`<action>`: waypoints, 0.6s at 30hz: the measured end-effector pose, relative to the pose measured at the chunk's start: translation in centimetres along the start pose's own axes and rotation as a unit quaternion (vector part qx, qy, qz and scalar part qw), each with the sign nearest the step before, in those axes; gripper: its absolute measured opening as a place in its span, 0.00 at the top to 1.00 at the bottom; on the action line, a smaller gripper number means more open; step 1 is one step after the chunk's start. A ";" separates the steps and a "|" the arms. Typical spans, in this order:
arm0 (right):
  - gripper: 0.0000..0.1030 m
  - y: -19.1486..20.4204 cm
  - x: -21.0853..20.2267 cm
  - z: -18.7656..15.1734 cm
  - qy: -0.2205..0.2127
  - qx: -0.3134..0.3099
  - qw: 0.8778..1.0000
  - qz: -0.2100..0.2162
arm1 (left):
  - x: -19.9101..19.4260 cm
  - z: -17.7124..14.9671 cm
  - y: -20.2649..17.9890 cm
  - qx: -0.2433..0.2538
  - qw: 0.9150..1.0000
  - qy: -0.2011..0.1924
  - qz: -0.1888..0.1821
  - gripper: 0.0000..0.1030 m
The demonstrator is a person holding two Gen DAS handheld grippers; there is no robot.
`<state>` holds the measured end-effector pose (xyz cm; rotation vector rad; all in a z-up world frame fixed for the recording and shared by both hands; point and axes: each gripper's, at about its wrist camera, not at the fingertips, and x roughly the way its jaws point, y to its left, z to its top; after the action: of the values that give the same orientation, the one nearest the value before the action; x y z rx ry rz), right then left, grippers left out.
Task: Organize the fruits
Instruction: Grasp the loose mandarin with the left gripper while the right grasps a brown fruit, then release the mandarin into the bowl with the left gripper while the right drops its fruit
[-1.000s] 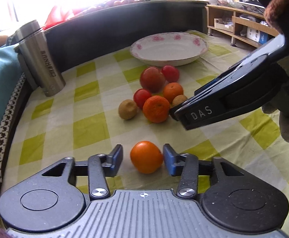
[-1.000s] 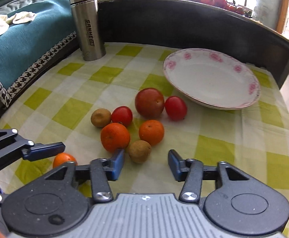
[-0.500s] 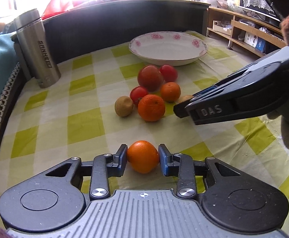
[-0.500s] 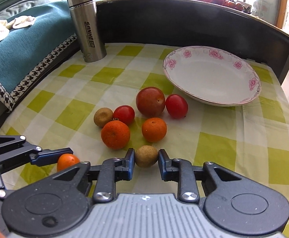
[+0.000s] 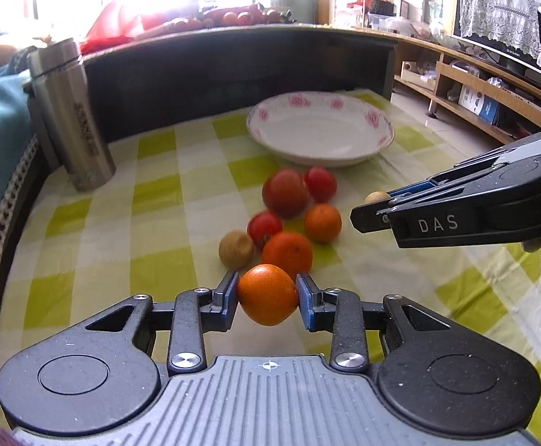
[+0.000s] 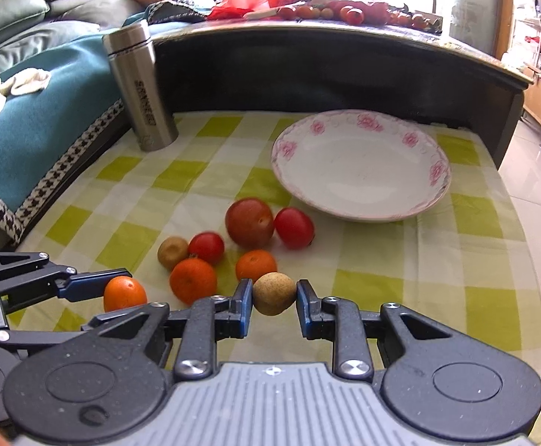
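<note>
Two grippers each hold a fruit: the left gripper [image 5: 267, 294], low in the centre of its own view, is clamped on a small orange [image 5: 266, 294], while the right gripper [image 6: 274, 294] pinches a brownish round fruit [image 6: 273, 293] between its blue pads. Just above the held orange in the left view lies the loose cluster on the green-checked tablecloth [image 5: 158, 193] — a larger orange [image 5: 287, 253], a tan fruit [image 5: 235, 249], a red tomato [image 5: 264, 226], a second small orange [image 5: 322, 222], a big dark-red fruit [image 5: 286, 193] and another tomato [image 5: 320, 184]. Beyond them, upper centre, sits a white plate with pink flowers [image 5: 376, 120], nothing lying in it. A steel flask [image 5: 73, 115] stands upright at the upper left — near the dark edge behind the table.
</note>
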<state>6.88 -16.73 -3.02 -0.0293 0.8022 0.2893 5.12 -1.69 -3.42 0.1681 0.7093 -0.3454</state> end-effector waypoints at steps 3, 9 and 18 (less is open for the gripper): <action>0.70 -0.4 -0.2 0.7 -0.010 0.001 1.000 -0.006 | 0.4 1.3 0.1 -0.006 1.000 -0.010 -0.006 0.60; 0.70 -2.3 0.4 2.4 -0.020 0.024 0.999 -0.020 | 2.0 4.5 0.2 -0.005 0.999 -0.032 -0.007 0.60; 0.70 -5.8 2.8 5.6 -0.034 0.033 0.998 -0.046 | 6.2 8.8 -0.7 0.019 0.999 -0.045 -0.006 0.60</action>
<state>14.24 -20.87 -1.62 0.0058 0.7406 0.1755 14.62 -6.22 -0.92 0.1835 0.6159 -0.3757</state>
